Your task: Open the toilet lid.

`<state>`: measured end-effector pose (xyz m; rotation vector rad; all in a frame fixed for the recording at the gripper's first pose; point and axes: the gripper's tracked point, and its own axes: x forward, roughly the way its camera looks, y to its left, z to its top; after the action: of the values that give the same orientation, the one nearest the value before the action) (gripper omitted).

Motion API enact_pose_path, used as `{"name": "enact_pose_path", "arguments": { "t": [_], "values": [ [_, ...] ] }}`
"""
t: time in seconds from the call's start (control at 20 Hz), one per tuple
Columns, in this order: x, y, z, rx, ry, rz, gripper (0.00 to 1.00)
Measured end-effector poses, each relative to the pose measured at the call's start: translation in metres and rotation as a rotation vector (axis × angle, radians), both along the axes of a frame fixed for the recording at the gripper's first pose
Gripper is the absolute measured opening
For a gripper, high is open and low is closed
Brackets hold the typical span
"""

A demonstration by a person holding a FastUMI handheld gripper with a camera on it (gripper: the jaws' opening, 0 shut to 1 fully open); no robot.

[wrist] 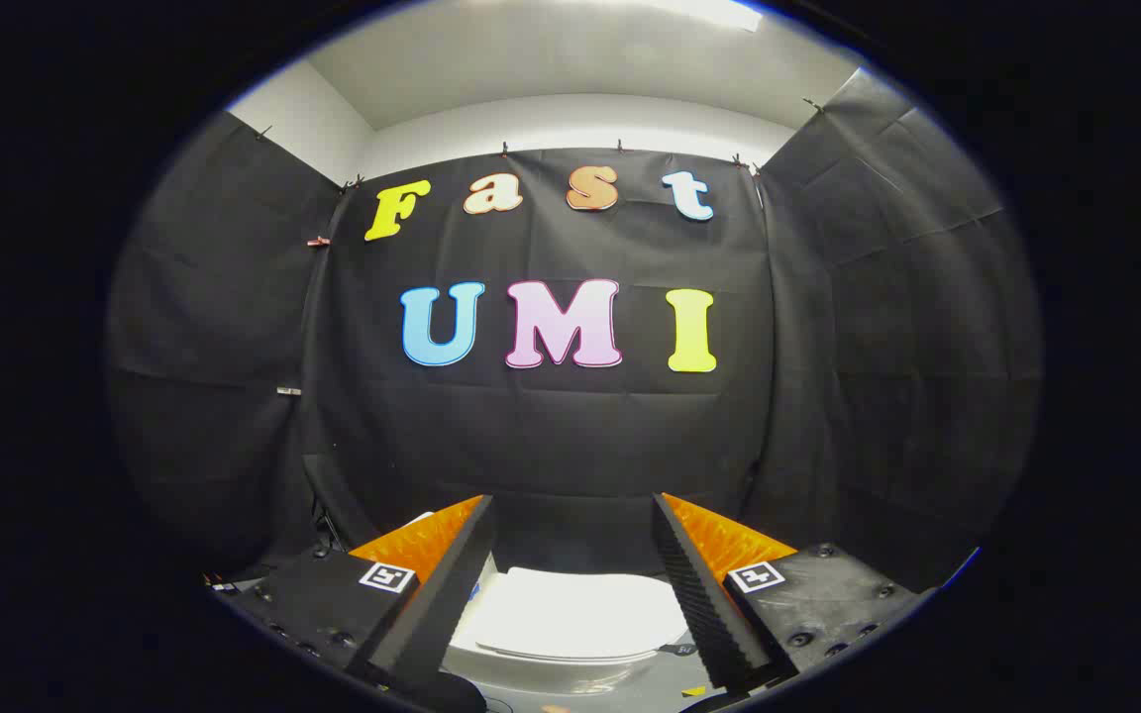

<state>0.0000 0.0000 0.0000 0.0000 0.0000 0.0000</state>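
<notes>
Black cloth (570, 436) drapes three sides of the booth, clipped below a white wall (570, 124) and a bright ceiling light (719, 12).

Ceiling light overhead; toilet lid (570, 614) glares; fisheye warp.

Single fisheye cam rode on the gripper (570, 515), looking forward along the two fingers (437, 594), which sat spread apart at bottom centre of the frame. It faced the booth's back wall (551, 436) roughly head-on, side walls wrapping in at left and right, ceiling (570, 59) across the top. Pitch about level: the toilet lid (575, 614) showed low between the fingers, seen from above and close by. Wall well beyond it.
</notes>
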Motion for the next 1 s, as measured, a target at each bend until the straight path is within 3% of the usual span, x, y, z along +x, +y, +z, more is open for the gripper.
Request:
{"name": "enact_pose_path", "arguments": {
  "t": [1.0],
  "values": [
    [-0.001, -0.0004, 0.002, -0.007, 0.009, -0.009, 0.99]
  ]
}}
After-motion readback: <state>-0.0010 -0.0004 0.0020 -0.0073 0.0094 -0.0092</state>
